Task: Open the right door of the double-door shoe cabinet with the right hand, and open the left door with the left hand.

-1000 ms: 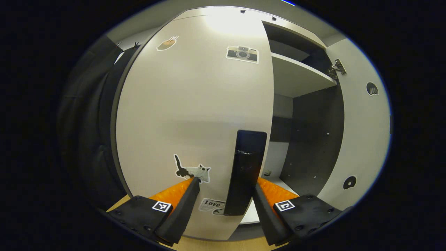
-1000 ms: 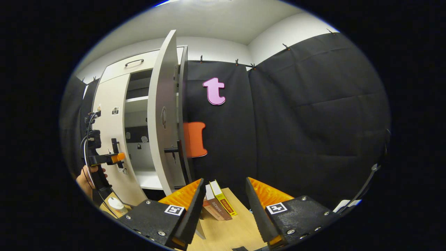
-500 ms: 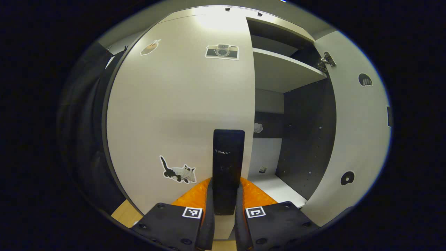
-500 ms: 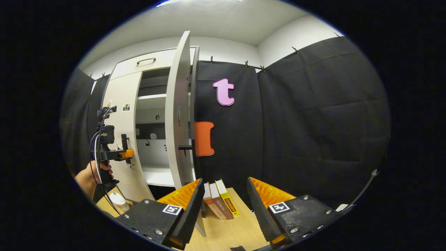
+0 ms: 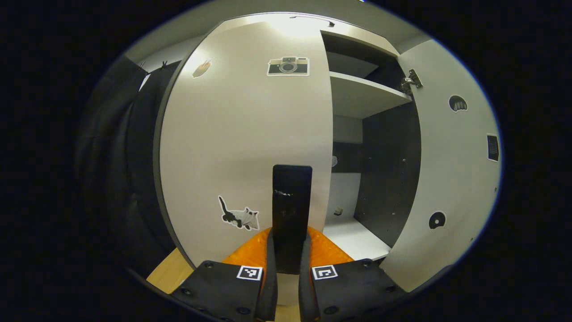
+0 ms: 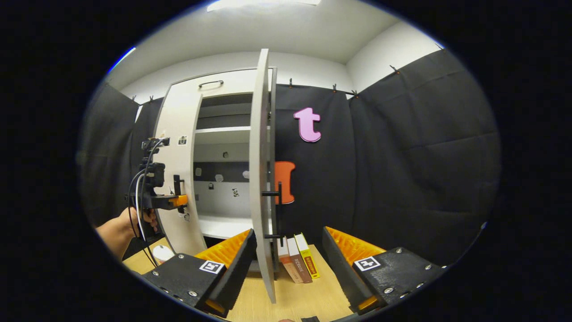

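In the left gripper view, the white left door (image 5: 241,147) with cat and camera stickers stands right ahead. My left gripper (image 5: 289,239) is shut on its black vertical handle (image 5: 291,201), one finger on each side. The right door (image 5: 451,170) stands swung wide open, baring the cabinet's inside. From the right gripper view, that right door (image 6: 260,170) shows edge-on with its black handle (image 6: 272,193) sticking out. My right gripper (image 6: 289,232) is open and holds nothing, a little way back from the door. Farther left, a hand (image 6: 120,228) holds the left gripper (image 6: 178,201) at the left door (image 6: 176,129).
White shelves (image 5: 362,94) cross the dark cabinet interior. Three books (image 6: 297,264) lie on the wooden table (image 6: 308,299) at the foot of the open door. A white lidded cup (image 6: 161,253) sits below the left gripper. A drawer front with a handle (image 6: 211,83) tops the cabinet.
My left gripper has gone from open around the left door's handle to shut on it. The right gripper's view has swung left, so the open right door now shows edge-on.
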`<state>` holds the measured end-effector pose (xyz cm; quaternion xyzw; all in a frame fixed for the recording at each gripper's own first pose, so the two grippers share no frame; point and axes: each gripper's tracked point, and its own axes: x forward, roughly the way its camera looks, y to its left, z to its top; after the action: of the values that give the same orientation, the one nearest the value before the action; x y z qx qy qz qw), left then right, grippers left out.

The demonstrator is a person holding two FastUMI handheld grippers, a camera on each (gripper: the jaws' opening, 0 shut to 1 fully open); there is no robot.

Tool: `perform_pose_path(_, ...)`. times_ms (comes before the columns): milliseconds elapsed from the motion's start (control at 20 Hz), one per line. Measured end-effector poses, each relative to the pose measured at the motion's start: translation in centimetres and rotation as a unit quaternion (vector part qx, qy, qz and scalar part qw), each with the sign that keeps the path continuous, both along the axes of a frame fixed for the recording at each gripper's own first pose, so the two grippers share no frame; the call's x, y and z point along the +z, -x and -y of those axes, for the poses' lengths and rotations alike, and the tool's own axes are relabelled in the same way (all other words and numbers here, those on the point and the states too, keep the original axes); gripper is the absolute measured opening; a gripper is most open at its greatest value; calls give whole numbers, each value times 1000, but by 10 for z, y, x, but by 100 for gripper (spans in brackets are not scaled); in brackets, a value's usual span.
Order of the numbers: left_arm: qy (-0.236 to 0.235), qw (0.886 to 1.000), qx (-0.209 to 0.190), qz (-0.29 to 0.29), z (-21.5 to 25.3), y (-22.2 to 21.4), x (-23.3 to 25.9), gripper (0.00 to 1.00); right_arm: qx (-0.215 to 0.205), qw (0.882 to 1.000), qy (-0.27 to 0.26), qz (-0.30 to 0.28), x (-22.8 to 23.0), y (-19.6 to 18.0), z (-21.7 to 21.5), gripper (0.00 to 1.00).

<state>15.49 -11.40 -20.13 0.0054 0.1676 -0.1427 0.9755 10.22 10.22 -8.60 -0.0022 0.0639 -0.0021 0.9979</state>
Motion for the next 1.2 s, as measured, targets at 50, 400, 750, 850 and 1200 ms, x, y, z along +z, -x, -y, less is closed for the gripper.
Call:
perform_pose_path(50, -2, 1000, 3, -3, -3, 5, 0, 27, 9, 1000, 7, 2, 0, -1, -1, 91)
perform_pose_path(400, 13, 1000, 17, -15, -24, 26, 6, 26, 74, 997, 25, -3, -2, -9, -30, 93)
perform_pose_path(750, 42, 998, 31, -19, -59, 44, 7, 26, 146, 989, 16, -6, -5, -38, -70, 97)
perform_pose_path(850, 46, 998, 38, -20, -69, 51, 9, 26, 171, 985, 16, -5, -8, -42, -92, 92)
perform_pose_path(1200, 13, 996, 85, 3, -119, 79, 20, 14, 238, 971, 18, -17, -24, -53, -165, 94)
